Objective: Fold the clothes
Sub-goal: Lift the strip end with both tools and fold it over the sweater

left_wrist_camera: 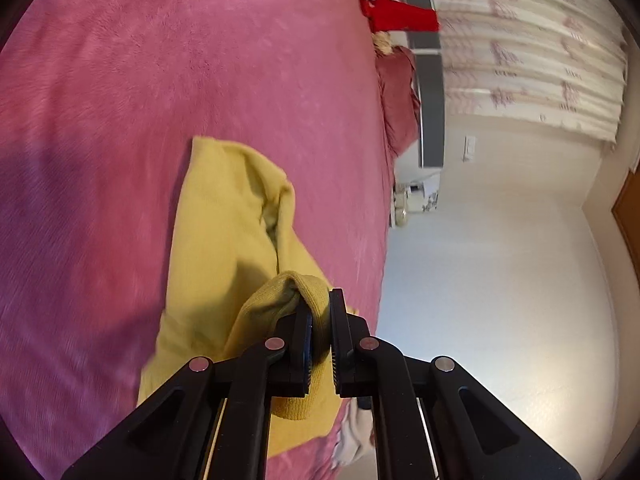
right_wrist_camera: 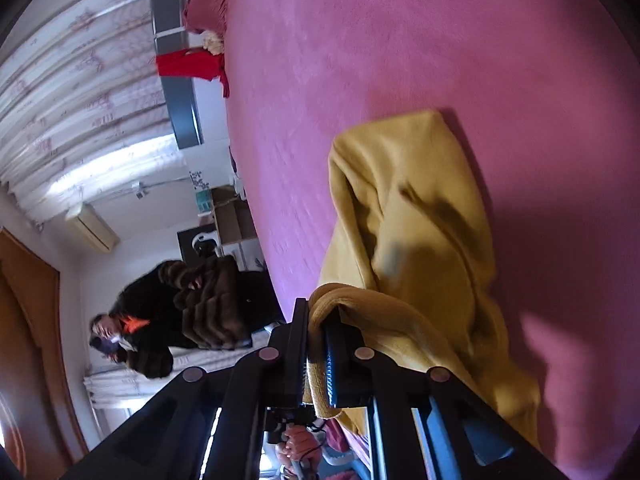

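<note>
A yellow knit garment [left_wrist_camera: 224, 232] hangs over the pink bedspread [left_wrist_camera: 160, 80], lifted at two points. My left gripper [left_wrist_camera: 320, 308] is shut on a ribbed edge of it, the cloth pinched between the black fingers. In the right wrist view the same yellow garment [right_wrist_camera: 404, 208] drapes down toward the pink bedspread [right_wrist_camera: 400, 40]. My right gripper [right_wrist_camera: 316, 316] is shut on another ribbed edge of it. Most of the garment is bunched and creased below the grippers.
A red garment [left_wrist_camera: 396, 14] and a dark pink pillow [left_wrist_camera: 400, 96] lie at the head of the bed by a grey headboard [left_wrist_camera: 430, 80]. A person in a dark fur coat [right_wrist_camera: 180, 304] stands beside the bed. Curtains [right_wrist_camera: 72, 100] cover the window.
</note>
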Demonstrator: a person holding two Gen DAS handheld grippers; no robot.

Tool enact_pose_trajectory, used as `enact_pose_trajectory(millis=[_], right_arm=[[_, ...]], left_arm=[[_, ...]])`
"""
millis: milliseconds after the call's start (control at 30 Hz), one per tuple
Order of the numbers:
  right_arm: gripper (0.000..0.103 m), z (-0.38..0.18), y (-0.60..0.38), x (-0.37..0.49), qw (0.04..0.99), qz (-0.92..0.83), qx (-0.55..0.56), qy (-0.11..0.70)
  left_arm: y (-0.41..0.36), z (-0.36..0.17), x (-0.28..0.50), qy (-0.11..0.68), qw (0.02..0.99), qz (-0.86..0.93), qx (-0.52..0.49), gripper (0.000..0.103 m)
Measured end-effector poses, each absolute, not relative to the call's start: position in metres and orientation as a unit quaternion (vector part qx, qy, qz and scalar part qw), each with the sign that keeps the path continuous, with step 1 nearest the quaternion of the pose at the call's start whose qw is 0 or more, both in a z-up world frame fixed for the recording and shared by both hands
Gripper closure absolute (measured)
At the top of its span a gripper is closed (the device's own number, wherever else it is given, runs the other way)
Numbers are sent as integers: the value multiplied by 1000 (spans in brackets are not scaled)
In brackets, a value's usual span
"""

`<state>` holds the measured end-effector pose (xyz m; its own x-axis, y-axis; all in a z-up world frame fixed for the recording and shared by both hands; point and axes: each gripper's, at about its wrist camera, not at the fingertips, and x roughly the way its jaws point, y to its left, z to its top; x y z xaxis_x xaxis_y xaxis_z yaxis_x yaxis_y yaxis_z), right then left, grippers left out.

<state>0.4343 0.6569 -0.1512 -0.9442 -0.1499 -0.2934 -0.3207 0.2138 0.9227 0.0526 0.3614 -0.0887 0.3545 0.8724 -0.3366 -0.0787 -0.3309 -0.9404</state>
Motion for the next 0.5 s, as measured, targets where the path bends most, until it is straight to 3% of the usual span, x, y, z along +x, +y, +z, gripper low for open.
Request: enact_pose_trajectory(millis=[133,167,300,467,500], right_arm=[[94,-161,673,431,85,604,-158,777],[94,-167,677,432,93,595,-159,782],[80,-181,690,437,116,569,-136,803],[75,-172,710,450,130,585,-78,796],[75,-169,712,452,137,589,-69,793]], left_arm=[[382,-104,46,-294,480,478,-675,95],[387,-110,44,-294,474,472,-682,91],[392,-127,36,-338,437,435,-711,84],[393,-121,12,-416,401,445,-684,35],[393,-118,6,-429,395,451,-676,33]])
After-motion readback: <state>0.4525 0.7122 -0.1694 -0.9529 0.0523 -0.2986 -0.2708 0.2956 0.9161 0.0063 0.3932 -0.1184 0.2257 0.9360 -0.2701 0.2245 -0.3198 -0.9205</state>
